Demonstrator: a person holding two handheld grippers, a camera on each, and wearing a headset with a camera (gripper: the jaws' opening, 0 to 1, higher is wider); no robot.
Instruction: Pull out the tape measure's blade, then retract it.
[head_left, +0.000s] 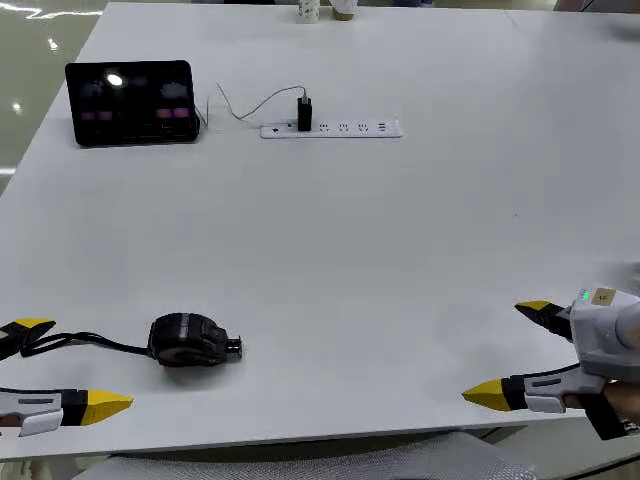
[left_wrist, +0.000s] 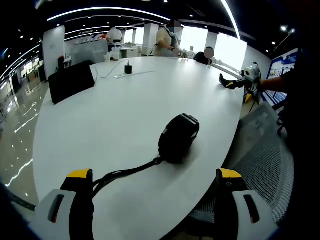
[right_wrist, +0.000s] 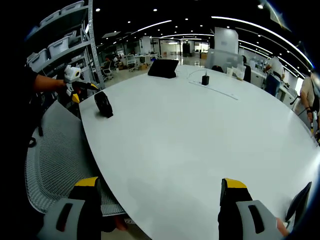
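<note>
White table in a big open office. A dark tablet and a power strip with a charger plugged in sit at the far side.

The tape measure is black and lies on the table near the front edge, toward the left. Its blade is fully in, and the hook end faces right. Its strap trails left along the table.

The left gripper is just beside the tape measure. Its jaws are spread, one on each side of the strap, and grip nothing. The right gripper is well apart at the right, near the front edge. Its jaws are also spread and empty.

Judgement: nothing started, both steps left.

Risks:
- The case is not pinned, so a pull on the hook would likely drag the whole tape measure rather than draw out the blade.
- It sits close to the table edge, so a sideways tug or a snag on the strap could pull it off.
- The hook is small and looks easy to slip out of the jaws.
- If the blade is let go while extended it may snap back hard and kick the case.
- The left jaws could close on the strap rather than the body, which gives a weak hold.
</note>
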